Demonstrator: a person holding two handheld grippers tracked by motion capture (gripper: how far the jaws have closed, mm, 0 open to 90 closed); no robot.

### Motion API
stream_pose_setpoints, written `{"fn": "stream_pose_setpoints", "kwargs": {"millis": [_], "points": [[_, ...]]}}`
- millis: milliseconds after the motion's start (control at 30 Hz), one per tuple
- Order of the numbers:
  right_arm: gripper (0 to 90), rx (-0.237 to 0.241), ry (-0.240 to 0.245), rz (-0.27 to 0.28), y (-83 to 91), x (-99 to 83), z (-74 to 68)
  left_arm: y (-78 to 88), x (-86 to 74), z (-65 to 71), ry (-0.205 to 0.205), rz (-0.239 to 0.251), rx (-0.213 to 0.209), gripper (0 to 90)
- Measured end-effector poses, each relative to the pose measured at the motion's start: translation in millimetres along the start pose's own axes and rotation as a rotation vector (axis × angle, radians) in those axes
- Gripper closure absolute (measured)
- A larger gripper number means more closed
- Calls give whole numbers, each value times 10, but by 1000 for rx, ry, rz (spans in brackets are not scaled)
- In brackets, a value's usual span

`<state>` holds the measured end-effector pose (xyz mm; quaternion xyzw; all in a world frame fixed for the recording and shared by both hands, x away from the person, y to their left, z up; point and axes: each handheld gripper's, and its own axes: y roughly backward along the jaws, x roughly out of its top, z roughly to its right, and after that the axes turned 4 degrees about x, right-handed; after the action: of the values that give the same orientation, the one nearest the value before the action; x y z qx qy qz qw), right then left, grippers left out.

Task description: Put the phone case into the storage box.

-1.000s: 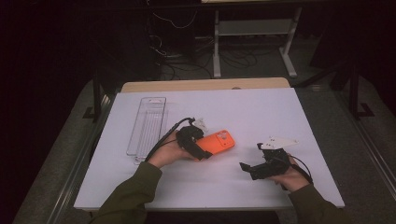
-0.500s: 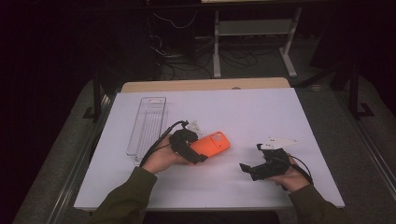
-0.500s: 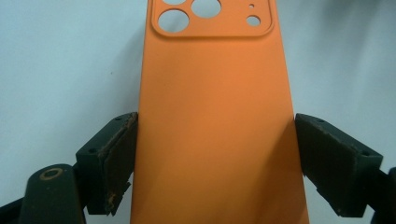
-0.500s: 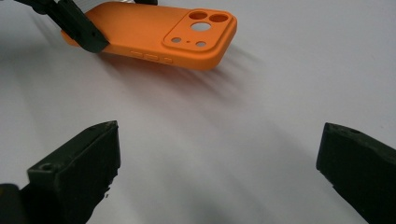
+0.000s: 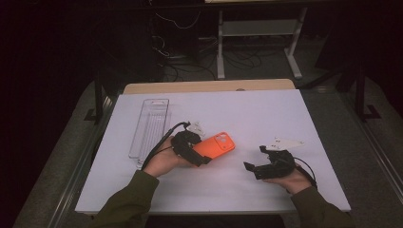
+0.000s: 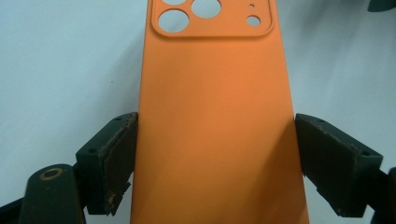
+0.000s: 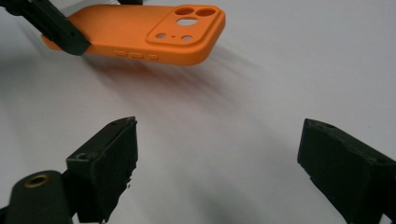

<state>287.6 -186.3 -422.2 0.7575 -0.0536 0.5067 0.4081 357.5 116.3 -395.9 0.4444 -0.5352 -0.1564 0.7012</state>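
Observation:
An orange phone case with round camera cut-outs is held near the middle of the white table. My left gripper is shut on the case, one jaw pressing each long edge. From the right gripper view, the case hovers just above the table with its shadow beneath it. My right gripper rests low on the table to the right of the case. Its jaws stand open and wide apart with nothing between them.
A clear plastic tray lies lengthwise at the table's left, beyond my left hand. A wooden board edge borders the table's far side. Dark floor with cables and a metal stand lies beyond.
My left gripper has shifted slightly to the left with the orange case in it. The right gripper has stayed where it was.

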Motion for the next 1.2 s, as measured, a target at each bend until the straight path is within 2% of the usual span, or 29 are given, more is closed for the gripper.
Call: {"fn": "stream_pose_setpoints", "kwargs": {"millis": [33, 100, 167, 367, 533, 700, 767, 833, 867, 1167, 1200], "points": [[89, 7, 5, 0, -2, 0, -4, -3, 1, 9, 9, 6, 0, 163], [75, 11, 12, 0, -10, 2, -12, 1, 6, 4, -2, -4, -2, 163], [68, 2, 3, -6, -30, 5, -26, -6, 8, 18, 8, 2, -3, 163], [55, -2, -4, -20, -107, 36, -51, -2, 20, 11, -8, -3, -7, 163], [53, -3, -4, -22, -160, 63, -71, -8, 16, 2, -6, -6, -8, 163], [48, 2, -5, -9, -217, 118, -81, -9, 17, -19, 7, 2, -7, 163], [47, 1, -2, 4, -236, 143, -75, -1, 18, -35, -5, -7, -5, 163], [47, 0, -8, 12, -254, 161, -68, -3, 14, -38, 1, 1, -5, 163], [47, -1, -11, 11, -263, 172, -69, -5, 13, -32, 18, 8, -5, 163], [49, 5, -11, 42, -370, 273, -66, -4, 18, -41, 7, -13, -10, 163], [49, 3, -10, 44, -379, 283, -62, -10, 17, -33, 20, -4, -11, 163]]}}
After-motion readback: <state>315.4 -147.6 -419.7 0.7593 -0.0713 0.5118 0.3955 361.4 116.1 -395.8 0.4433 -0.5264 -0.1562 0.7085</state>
